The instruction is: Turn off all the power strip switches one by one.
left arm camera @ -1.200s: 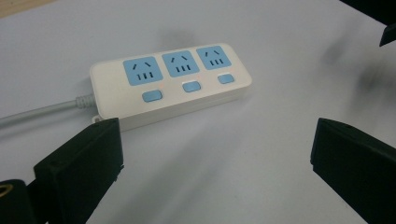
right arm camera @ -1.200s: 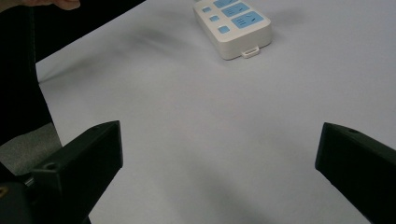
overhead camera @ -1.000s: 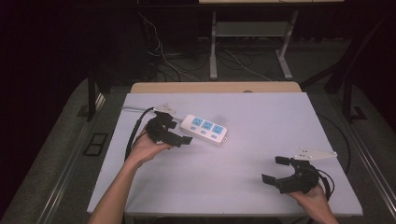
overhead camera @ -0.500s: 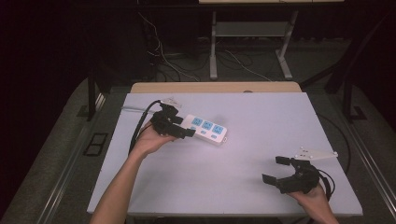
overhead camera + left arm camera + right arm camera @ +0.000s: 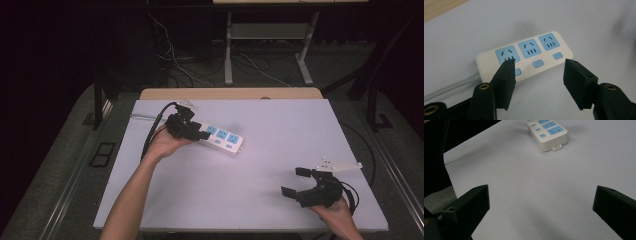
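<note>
While we hover: left gripper [image 5: 537,72] spread apart over power strip [image 5: 221,138], 3 outlets.
Right gripper [image 5: 301,182]: splayed wide, holding nothing.

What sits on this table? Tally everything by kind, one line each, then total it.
Power strip, white with blue sockets: 1
Handheld grippers, left gripper and right gripper: 2
Total: 3
</note>
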`<state>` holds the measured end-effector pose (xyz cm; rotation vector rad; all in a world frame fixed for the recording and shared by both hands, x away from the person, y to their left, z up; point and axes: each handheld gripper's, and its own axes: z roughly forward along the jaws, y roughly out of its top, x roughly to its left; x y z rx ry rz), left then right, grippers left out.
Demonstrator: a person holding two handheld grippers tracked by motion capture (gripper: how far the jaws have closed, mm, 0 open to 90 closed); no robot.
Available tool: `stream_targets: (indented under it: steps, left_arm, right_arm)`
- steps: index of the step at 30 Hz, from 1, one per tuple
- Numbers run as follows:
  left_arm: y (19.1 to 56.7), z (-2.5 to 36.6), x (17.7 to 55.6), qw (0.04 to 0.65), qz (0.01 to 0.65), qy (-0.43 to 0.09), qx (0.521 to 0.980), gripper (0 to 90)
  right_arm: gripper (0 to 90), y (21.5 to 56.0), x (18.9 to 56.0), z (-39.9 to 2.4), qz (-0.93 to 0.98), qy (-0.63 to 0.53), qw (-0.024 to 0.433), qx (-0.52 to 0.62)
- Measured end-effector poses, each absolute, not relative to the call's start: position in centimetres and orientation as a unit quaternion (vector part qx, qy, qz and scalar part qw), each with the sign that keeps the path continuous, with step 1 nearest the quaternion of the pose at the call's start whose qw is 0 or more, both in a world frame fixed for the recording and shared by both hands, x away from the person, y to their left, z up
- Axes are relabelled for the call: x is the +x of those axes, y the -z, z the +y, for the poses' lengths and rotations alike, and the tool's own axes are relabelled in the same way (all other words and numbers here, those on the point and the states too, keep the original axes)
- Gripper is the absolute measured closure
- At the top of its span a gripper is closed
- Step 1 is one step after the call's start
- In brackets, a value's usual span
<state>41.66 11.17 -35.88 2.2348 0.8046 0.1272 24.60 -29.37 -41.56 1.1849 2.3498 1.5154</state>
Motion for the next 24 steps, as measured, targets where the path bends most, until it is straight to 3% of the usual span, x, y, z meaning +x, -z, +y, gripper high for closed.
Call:
stream_targets:
  steps: [24]
  left_arm:
    - [38.5,10.8,43.9,0.372,0.344,-0.05,0.861,82.8]
  right_arm:
    - [0.6,41.6,24.6,-29.4,0.774,-0.497,0.052,0.388]
